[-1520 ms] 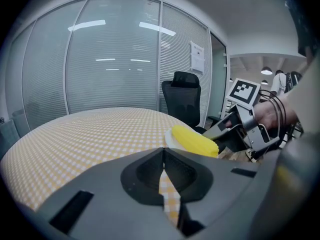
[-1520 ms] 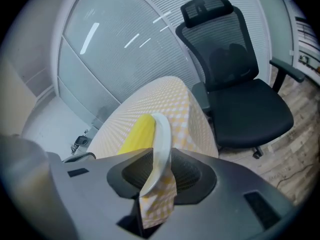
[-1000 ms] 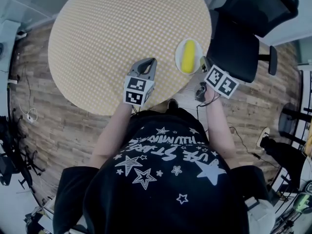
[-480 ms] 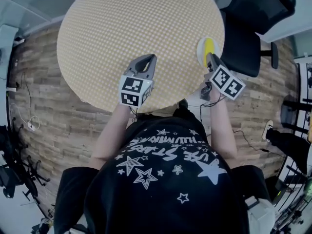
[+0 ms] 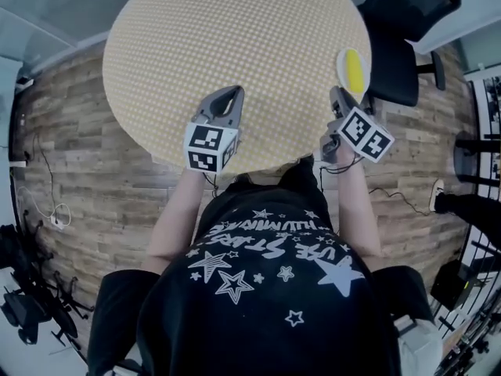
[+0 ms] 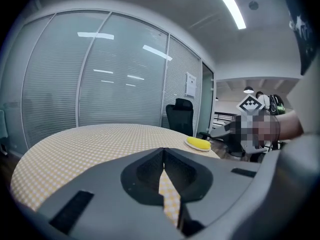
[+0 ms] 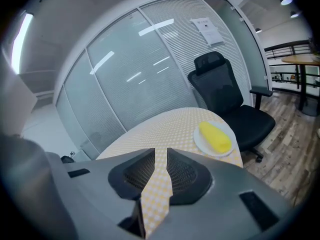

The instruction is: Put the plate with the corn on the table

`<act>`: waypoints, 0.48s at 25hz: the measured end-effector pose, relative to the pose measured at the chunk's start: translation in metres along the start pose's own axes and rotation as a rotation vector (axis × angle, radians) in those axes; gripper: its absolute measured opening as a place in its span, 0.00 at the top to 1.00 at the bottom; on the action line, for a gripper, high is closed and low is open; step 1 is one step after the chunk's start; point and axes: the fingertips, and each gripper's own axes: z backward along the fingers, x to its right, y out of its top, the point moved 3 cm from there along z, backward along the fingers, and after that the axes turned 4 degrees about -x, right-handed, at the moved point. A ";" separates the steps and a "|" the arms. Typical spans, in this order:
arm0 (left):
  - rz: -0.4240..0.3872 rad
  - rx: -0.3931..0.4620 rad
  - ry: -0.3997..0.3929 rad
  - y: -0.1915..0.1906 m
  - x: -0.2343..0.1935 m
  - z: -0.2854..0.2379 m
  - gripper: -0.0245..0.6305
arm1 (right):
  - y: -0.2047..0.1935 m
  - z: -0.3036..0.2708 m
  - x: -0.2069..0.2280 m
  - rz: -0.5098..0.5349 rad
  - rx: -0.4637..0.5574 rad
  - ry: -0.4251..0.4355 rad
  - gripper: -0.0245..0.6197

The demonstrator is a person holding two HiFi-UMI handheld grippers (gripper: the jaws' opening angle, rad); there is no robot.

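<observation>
Wood-plank floor (image 5: pixel 86 178) surrounds a round table (image 5: pixel 235 37) in yellow check, a black office chair (image 5: pixel 399 22) at its right side. The left claw (image 5: pixel 232 92) hovers over the near edge, jaws together, empty. The right claw (image 5: pixel 337 94), jaws slightly apart, grips nothing. Just beyond it, the white plate (image 5: pixel 343 63) sits at the table's right edge, carrying the corn (image 5: pixel 355 70).

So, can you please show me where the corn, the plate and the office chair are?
corn (image 7: pixel 215 137): right gripper view, middle of the yellow cob.
plate (image 7: pixel 198 141): right gripper view, bare white rim left of the corn.
office chair (image 7: pixel 217 81): right gripper view, black backrest.
</observation>
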 end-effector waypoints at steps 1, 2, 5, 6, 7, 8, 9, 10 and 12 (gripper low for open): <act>-0.004 0.003 -0.010 -0.002 -0.004 0.007 0.95 | -0.008 0.003 -0.008 -0.001 -0.003 -0.004 0.83; -0.007 0.003 -0.020 -0.005 -0.008 0.014 0.95 | -0.017 0.007 -0.016 -0.002 -0.008 -0.008 0.83; -0.005 0.000 -0.041 -0.015 -0.017 0.029 0.95 | -0.039 0.019 -0.033 0.002 -0.025 -0.019 0.83; -0.002 -0.002 -0.042 -0.018 -0.020 0.033 0.95 | -0.045 0.023 -0.036 0.006 -0.032 -0.021 0.83; 0.001 -0.003 -0.041 -0.022 -0.022 0.036 0.95 | -0.050 0.027 -0.038 0.011 -0.040 -0.024 0.83; 0.005 -0.003 -0.037 -0.025 -0.023 0.039 0.95 | -0.054 0.030 -0.038 0.018 -0.048 -0.028 0.83; 0.012 -0.001 -0.032 -0.027 -0.024 0.042 0.95 | -0.057 0.034 -0.037 0.024 -0.054 -0.032 0.83; 0.021 0.004 -0.029 -0.028 -0.023 0.046 0.95 | -0.057 0.038 -0.037 0.029 -0.056 -0.037 0.83; 0.034 0.017 -0.029 -0.028 -0.020 0.052 0.95 | -0.054 0.045 -0.037 0.036 -0.048 -0.038 0.83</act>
